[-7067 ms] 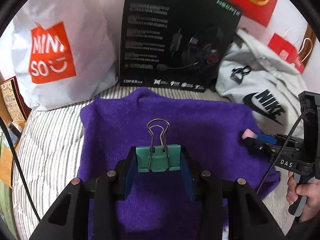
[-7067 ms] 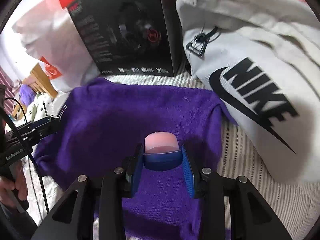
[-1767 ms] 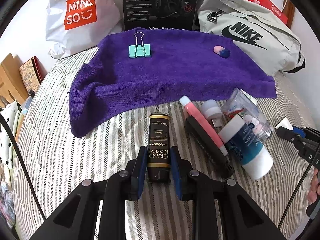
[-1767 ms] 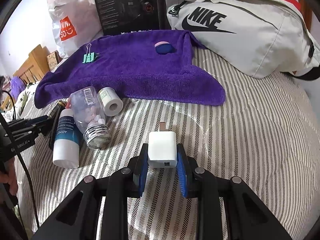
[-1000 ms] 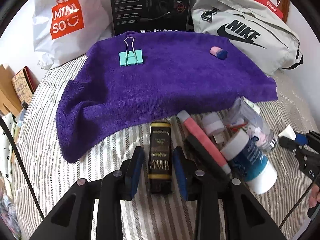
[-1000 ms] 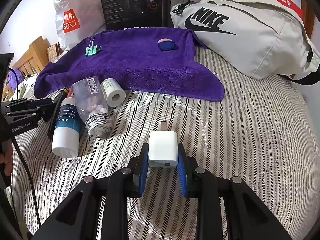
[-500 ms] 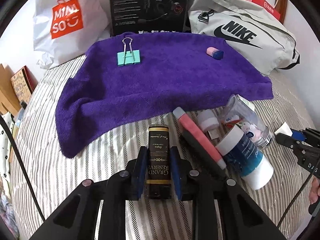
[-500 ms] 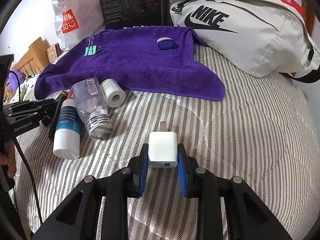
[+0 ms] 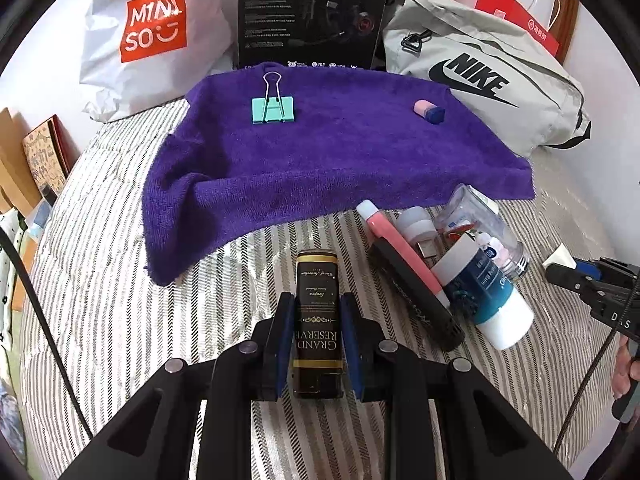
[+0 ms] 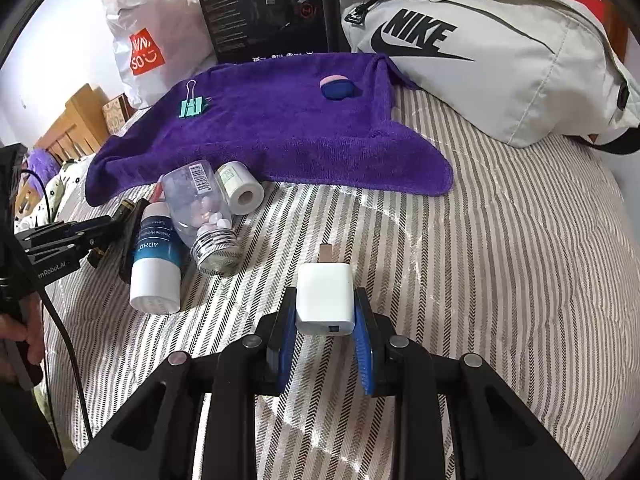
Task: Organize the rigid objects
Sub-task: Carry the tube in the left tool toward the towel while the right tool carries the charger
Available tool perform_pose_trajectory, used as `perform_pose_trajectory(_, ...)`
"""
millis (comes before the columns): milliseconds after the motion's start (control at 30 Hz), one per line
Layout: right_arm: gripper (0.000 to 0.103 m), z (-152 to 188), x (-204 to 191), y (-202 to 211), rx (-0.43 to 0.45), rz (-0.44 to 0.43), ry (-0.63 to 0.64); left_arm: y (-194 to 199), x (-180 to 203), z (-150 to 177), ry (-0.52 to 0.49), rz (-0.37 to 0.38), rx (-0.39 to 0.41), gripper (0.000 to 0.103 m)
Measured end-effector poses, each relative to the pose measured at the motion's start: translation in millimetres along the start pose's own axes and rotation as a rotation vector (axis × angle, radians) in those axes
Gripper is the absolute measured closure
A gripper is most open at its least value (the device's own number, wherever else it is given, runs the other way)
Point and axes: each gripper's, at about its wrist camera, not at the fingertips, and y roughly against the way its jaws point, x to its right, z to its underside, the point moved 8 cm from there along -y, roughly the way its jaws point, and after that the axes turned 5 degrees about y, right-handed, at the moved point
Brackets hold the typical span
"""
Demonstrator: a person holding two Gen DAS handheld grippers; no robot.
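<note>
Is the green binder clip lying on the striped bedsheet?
No, the green binder clip lies on the purple towel, near its far edge, not on the striped bedsheet.

Black box [image 9: 314, 12] top cut off by frame edge; its small print unreadable. Black case [image 9: 412, 300] partly hidden under pink tube [image 9: 394, 244].

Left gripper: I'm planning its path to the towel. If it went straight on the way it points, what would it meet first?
The left gripper, shut on the dark bottle, has bare striped bedding just ahead, then the purple towel. Pointing steeply down, it would likely meet the bedding first; depth is unclear.
</note>
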Motion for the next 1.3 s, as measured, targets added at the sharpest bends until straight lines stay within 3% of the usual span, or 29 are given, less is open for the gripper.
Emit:
perform_pose_trajectory(667,0.077,-2,-10,8,0.002,-0.064,0.003,20,-13,-2,0.046,0.027,0.027,0.08)
perform_pose_trajectory(1300,0.077,-65,-30,9,0.05,-0.117,0.063,29,-20,-55,0.057,0.03,0.086,0.08)
